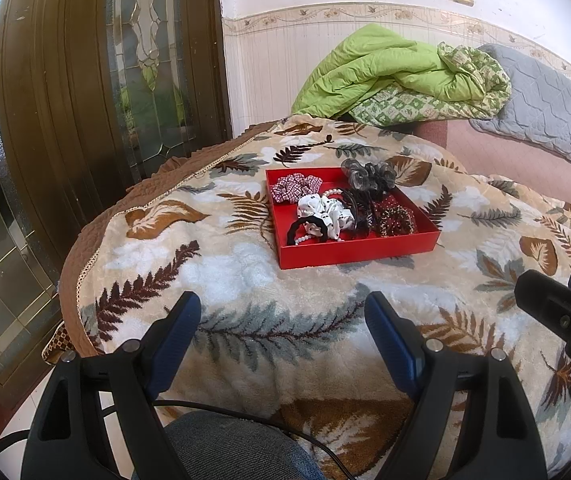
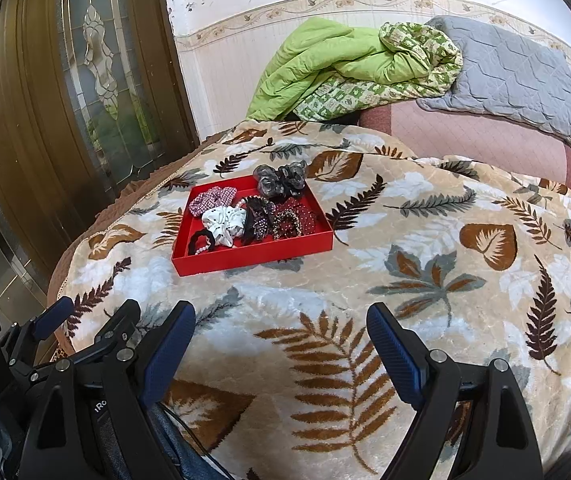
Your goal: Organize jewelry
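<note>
A shallow red tray lies on a leaf-patterned blanket. In it sit a checked red scrunchie, a white dotted scrunchie, a black band with white beads, dark red beaded scrunchies and black hair bands. A grey sheer scrunchie rests on the tray's far corner. My left gripper hangs open in front of the tray, empty. Right of it my right gripper is open and empty too.
A crumpled green quilt and a grey quilted pillow lie at the back on a pink mattress. A brown door with leaded glass stands left. A denim-clad knee and a cable are below the left gripper.
</note>
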The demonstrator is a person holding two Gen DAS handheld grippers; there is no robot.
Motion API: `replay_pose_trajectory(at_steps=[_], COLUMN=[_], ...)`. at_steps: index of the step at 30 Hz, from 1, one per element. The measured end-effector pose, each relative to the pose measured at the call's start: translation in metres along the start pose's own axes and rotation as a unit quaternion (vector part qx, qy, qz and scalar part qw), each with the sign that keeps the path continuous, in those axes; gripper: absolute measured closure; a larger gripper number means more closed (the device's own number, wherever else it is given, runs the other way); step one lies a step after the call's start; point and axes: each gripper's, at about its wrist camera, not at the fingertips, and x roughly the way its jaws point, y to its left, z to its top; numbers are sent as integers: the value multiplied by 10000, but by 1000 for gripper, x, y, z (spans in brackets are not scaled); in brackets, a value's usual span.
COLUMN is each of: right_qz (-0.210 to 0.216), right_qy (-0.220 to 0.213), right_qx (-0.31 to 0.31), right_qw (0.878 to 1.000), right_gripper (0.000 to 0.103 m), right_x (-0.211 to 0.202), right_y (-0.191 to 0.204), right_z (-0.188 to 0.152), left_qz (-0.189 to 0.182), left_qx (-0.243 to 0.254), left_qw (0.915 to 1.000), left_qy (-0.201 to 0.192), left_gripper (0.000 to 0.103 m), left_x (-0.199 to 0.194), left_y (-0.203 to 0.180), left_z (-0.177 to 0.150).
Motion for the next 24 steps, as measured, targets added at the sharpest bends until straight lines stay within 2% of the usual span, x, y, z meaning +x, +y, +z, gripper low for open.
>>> replay_pose_trajectory(at_steps=[24], right_qz=[-23], right_qy=[-12], right_qx=[-17], right_qw=[10000], right_gripper=[12], right_x=[4], right_y=[-3], right_z=[3], left_qz=[31], left_qx=[-48], left_qw=[10000], left_qy=[-7], left_gripper=[20], left_x=[0], left_y=[1], left_z=[2])
